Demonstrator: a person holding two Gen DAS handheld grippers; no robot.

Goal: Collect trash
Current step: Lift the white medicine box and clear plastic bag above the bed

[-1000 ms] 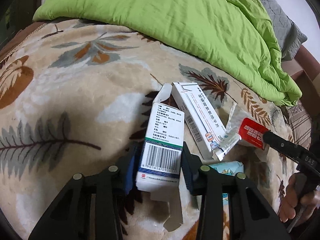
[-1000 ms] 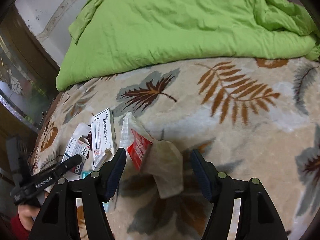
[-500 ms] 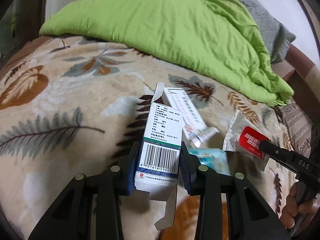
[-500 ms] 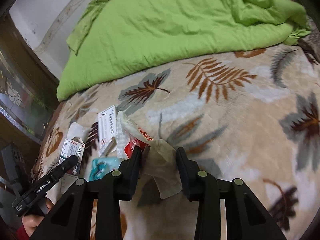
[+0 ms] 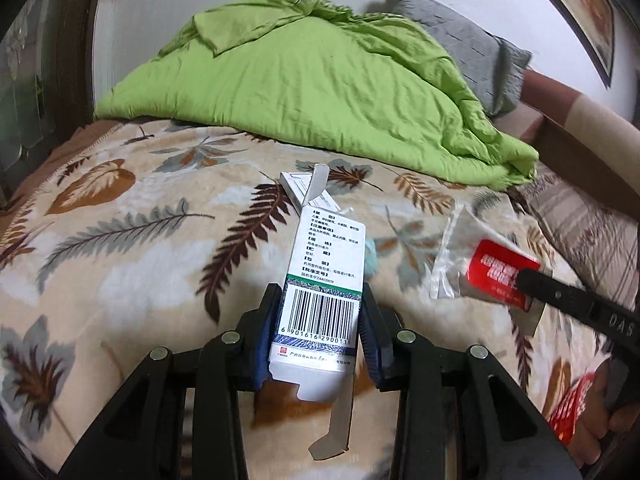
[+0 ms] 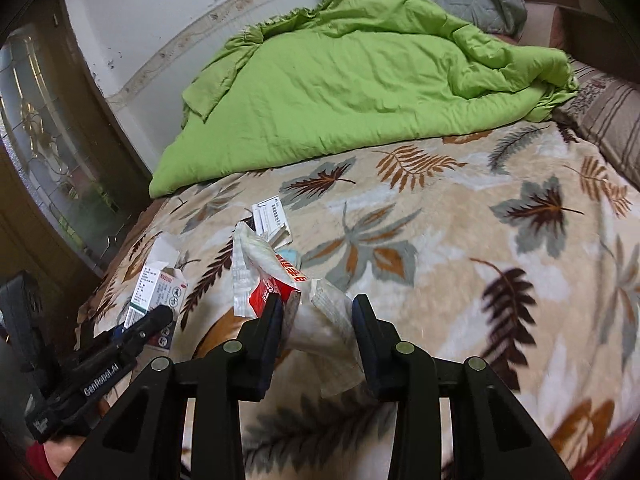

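Note:
In the left wrist view my left gripper [image 5: 320, 300] is shut on a white medicine box [image 5: 326, 260] with a barcode, held above the leaf-patterned blanket [image 5: 140, 248]. My right gripper [image 6: 318, 308] is shut on a bundle: a clear wrapper with a red label [image 6: 266, 280] and a crumpled beige tissue [image 6: 328, 324]. The same wrapper [image 5: 492, 276] shows in the left wrist view, pinched by the right gripper's finger [image 5: 560, 300]. A second white box [image 6: 272, 216] and a teal packet [image 6: 291, 258] lie on the blanket.
A green duvet [image 5: 320, 92] is heaped at the back of the bed, with a grey pillow [image 5: 460, 40] behind it and a striped pillow [image 6: 608, 120] to the right. A wooden cabinet with a glass door [image 6: 40, 140] stands at the left. A hand [image 5: 600, 412] holds the right gripper.
The right jaws closed on the wrapper and tissue. Both grippers then rose and drew back from the bed with their loads, leaving the second box and teal packet behind.

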